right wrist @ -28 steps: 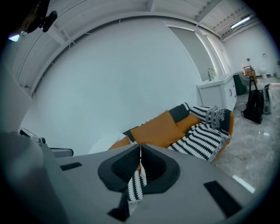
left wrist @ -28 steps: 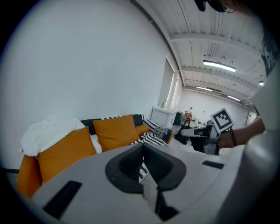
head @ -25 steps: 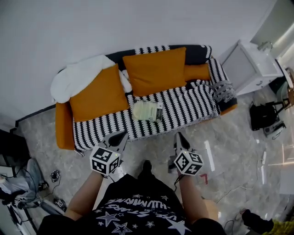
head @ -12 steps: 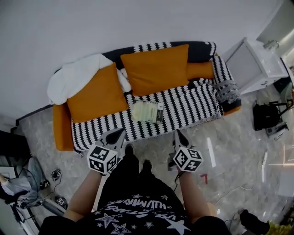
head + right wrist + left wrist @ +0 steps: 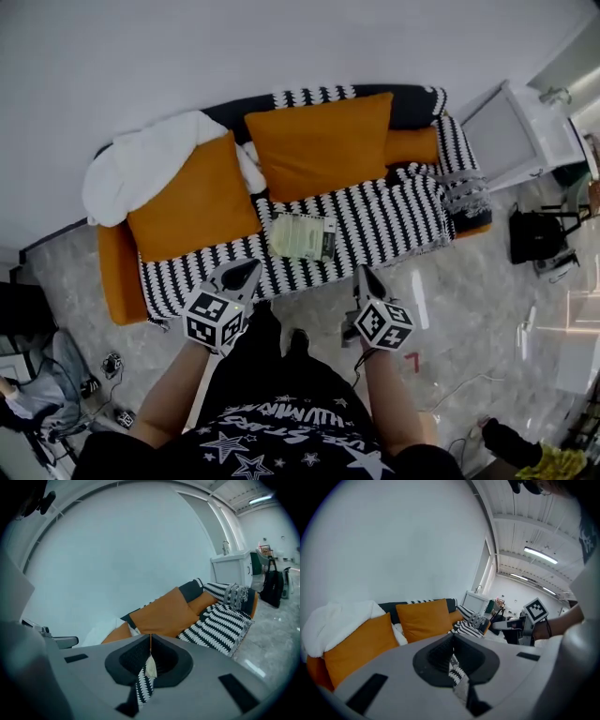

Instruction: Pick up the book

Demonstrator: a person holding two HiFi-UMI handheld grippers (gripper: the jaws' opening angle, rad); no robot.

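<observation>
A person stands before a sofa (image 5: 380,217) draped in a black-and-white striped cover, a pair of tongs in each hand. The book (image 5: 302,236), pale-covered with a dark edge, lies flat on the striped seat near its front edge, at six o'clock of the large centre orange cushion (image 5: 319,142) and at three o'clock of the second orange cushion (image 5: 192,199). Neither tool touches it. The left gripper (image 5: 242,274) hovers at about eight o'clock of the book, over the front edge of the seat. The right gripper (image 5: 364,275) hovers at about four o'clock of the book, over the grey marbled floor (image 5: 450,300) just in front of the sofa. Both point toward the seat.

Seen along its own jaws, the left gripper (image 5: 452,637) has its tips closed together with nothing caught between them. The right gripper (image 5: 150,637) is likewise closed and empty. A white blanket (image 5: 141,169) is bunched at the sofa's ten o'clock end, and a white cabinet (image 5: 525,131) stands at its two o'clock end.
</observation>
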